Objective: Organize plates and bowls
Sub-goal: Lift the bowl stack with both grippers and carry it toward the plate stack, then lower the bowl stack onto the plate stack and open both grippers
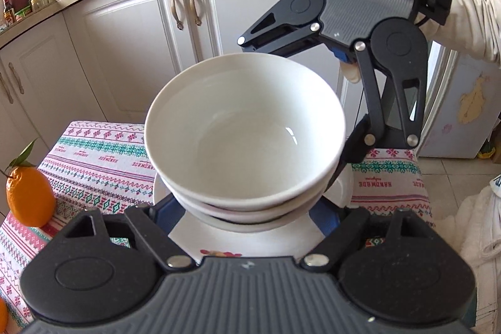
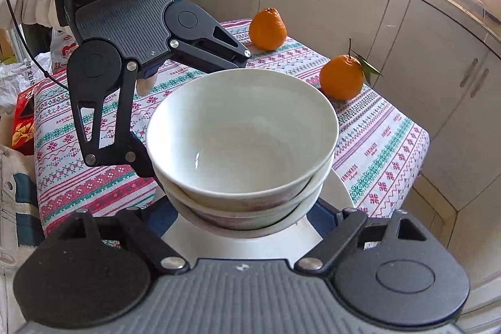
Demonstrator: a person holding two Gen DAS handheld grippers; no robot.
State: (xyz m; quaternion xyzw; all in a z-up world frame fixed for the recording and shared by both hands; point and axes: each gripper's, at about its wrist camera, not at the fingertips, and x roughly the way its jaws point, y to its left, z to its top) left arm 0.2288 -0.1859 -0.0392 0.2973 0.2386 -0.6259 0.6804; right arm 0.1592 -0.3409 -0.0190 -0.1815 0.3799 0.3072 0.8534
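Note:
A stack of white bowls (image 1: 244,140) sits on a white plate (image 1: 250,240) on the patterned tablecloth; it also shows in the right wrist view (image 2: 241,140), on the plate (image 2: 241,243). My left gripper (image 1: 247,215) is spread wide on either side of the stack's base, its fingertips hidden beneath the bowls. My right gripper (image 2: 244,218) stands the same way from the opposite side. Each gripper shows in the other's view, the right one (image 1: 338,52) and the left one (image 2: 150,64) reaching around the stack. Whether the fingers touch the bowls is hidden.
Two oranges (image 2: 267,28) (image 2: 341,77) lie on the tablecloth (image 2: 375,146) beyond the bowls; one orange (image 1: 29,197) is at the left. White kitchen cabinets (image 1: 131,52) surround the small table. A red box (image 2: 23,121) and bags lie off the table's edge.

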